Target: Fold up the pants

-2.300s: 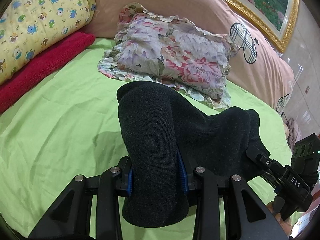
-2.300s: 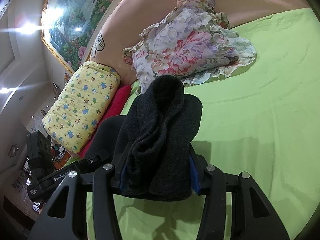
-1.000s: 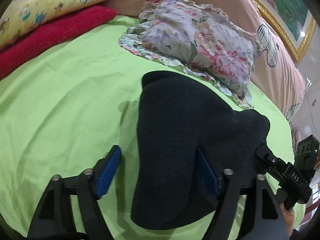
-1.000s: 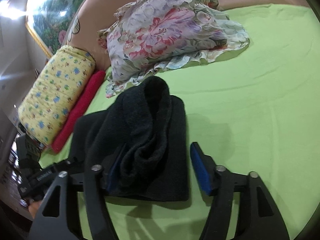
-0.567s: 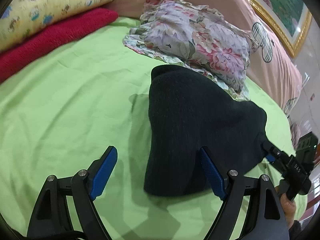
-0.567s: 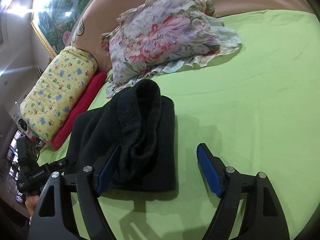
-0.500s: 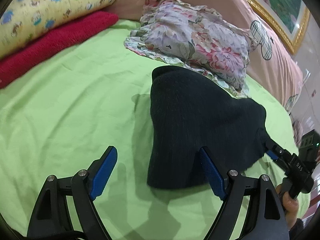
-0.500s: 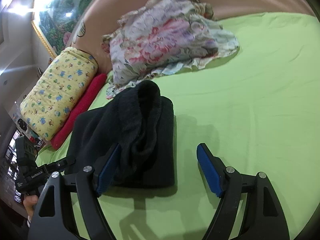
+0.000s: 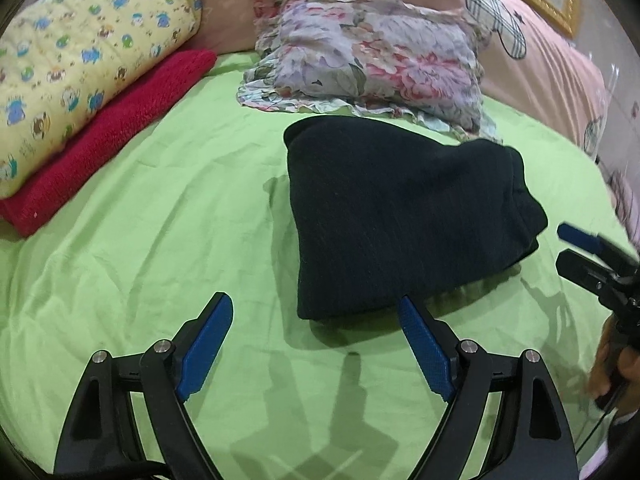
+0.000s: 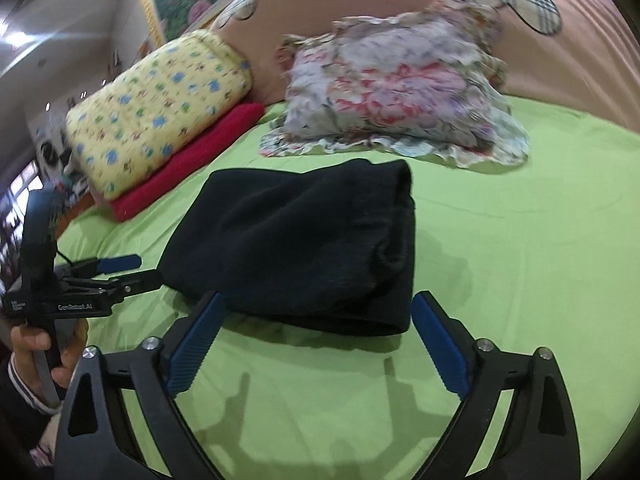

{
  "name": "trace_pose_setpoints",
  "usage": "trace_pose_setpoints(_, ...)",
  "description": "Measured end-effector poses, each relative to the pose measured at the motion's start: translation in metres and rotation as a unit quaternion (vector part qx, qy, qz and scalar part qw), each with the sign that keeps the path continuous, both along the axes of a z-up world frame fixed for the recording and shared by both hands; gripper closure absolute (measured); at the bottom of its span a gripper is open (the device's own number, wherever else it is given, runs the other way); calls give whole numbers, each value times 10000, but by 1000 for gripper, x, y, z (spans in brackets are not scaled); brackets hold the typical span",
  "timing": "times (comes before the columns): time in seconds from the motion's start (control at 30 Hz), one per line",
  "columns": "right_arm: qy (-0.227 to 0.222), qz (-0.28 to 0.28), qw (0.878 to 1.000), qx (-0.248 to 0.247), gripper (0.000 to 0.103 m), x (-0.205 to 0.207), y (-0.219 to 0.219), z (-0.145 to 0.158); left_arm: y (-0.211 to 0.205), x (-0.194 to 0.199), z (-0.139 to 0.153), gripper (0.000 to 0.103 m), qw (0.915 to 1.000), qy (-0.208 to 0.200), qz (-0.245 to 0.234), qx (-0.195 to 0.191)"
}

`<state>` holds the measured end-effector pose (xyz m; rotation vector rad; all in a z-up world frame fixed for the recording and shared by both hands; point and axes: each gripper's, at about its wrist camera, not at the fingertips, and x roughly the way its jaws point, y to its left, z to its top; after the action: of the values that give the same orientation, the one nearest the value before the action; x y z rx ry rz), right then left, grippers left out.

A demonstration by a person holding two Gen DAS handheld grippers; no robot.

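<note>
pants (image 9: 404,216): folded black bundle, mid-bed on green sheet (image 9: 160,208), just short of floral pillow (image 9: 372,56) | left gripper (image 9: 316,344): fingers spread, empty | right gripper (image 10: 320,340): fingers just widened, off the pants, nothing between

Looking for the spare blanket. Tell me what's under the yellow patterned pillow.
A folded red blanket lies under the yellow pillow, its front edge sticking out onto the green sheet. How far back it runs, or whether anything else sits beneath, is covered.
</note>
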<state>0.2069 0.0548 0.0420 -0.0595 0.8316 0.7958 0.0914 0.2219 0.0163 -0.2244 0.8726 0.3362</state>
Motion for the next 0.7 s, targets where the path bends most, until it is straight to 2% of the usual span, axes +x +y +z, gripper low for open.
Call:
trace_pose_setpoints(0.33,-237,459,9971,-564,6,-12,22,6,-16,3,5,16,9986,160,-123,482)
trace_pose_setpoints(0.7,-229,508,9965,-624,6,-10,29,6,-14,2,4,16,9976,225,-91,647)
